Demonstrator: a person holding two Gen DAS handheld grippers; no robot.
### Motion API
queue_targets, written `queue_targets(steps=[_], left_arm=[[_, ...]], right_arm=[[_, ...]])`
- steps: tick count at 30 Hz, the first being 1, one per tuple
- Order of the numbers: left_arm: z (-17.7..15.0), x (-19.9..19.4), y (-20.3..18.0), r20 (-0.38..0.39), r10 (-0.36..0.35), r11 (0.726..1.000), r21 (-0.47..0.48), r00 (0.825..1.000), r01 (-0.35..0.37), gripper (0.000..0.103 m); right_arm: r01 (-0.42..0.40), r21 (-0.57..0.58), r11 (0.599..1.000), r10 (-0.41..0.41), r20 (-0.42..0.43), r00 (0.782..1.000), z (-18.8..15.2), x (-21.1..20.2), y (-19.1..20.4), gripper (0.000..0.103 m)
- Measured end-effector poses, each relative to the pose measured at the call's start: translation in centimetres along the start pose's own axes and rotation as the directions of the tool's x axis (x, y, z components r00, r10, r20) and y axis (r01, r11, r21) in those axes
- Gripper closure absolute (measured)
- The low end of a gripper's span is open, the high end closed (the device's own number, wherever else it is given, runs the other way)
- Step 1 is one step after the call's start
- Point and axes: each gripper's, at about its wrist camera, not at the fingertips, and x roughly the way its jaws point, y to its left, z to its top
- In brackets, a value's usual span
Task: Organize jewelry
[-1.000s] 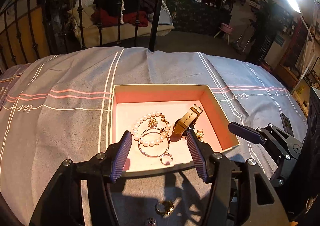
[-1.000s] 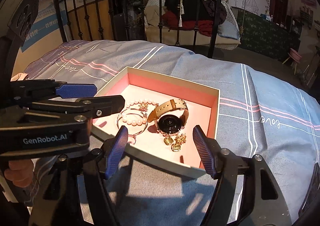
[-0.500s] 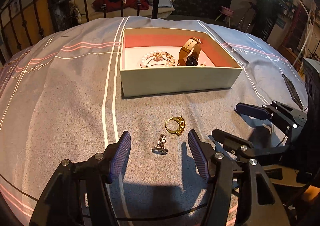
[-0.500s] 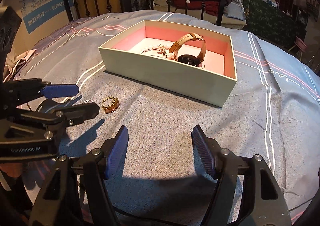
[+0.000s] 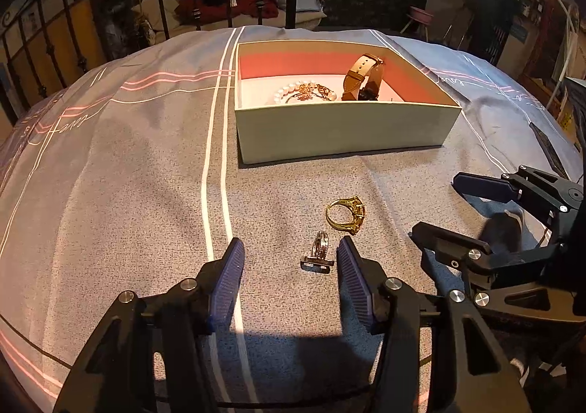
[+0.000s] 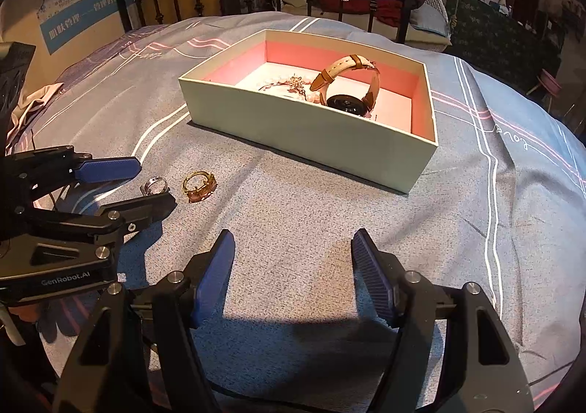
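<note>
Silver ring, banded with a flat bar, lies low centre between the closing, not yet touching left gripper jaws; right gripper gapes empty.

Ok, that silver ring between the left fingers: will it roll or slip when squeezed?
The silver ring looks rigid and light, standing on edge on the soft bedspread, so it may tip or slide. The closing left gripper hasn't touched it; its thin metal band could pop free.
</note>
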Motion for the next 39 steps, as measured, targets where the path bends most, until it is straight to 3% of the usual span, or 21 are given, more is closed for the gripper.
queue_targets(steps=[3, 4, 9, 16, 19, 20, 30, 39], left_arm=[[0.0, -0.1, -0.2, 0.011, -0.015, 1.0, 0.011, 1.0, 0.015, 0.085], [0.0, -0.1, -0.1, 0.012, -0.019, 1.0, 0.008, 1.0, 0.019, 0.088], [-0.1, -0.5, 1.8, 0.029, -0.08, 0.993, -0.085, 0.996, 0.083, 0.089], [-0.3, -1.3, 3.5, 0.037, -0.1, 0.98, -0.17, 0.994, 0.104, 0.089], [-0.4, -1.6, 3.4, 0.041, -0.101, 0.98, -0.168, 0.994, 0.106, 0.089], [-0.3, -1.7, 3.2, 0.041, -0.104, 0.98, -0.165, 0.994, 0.109, 0.089], [0.6, -1.6, 0.3, 0.044, -0.155, 0.983, -0.095, 0.987, 0.159, 0.089], [2.3, -1.6, -1.9, 0.065, -0.158, 0.987, -0.029, 0.985, 0.16, 0.089]], right_arm=[[-0.003, -0.004, 1.0, 0.003, -0.002, 1.0, 0.0, 0.0, 0.1, 0.035], [-0.006, -0.007, 1.0, 0.006, -0.004, 1.0, 0.1, 0.1, 0.2, 0.035], [-0.056, -0.07, 0.996, 0.055, -0.013, 0.998, 1.0, 0.7, 2.0, 0.035], [-0.1, -0.197, 0.975, 0.095, -0.033, 0.995, 3.3, 2.5, 5.3, 0.037], [-0.135, -0.221, 0.966, 0.129, -0.04, 0.991, 3.4, 2.5, 6.0, 0.073], [-0.13, -0.226, 0.965, 0.124, -0.04, 0.991, 3.4, 2.4, 6.1, 0.077], [-0.107, -0.093, 0.99, 0.109, 0.012, 0.994, 1.3, -0.3, 3.3, 0.077], [-0.087, 0.018, 0.996, 0.086, 0.067, 0.994, 1.1, -1.9, -0.3, 0.077]])
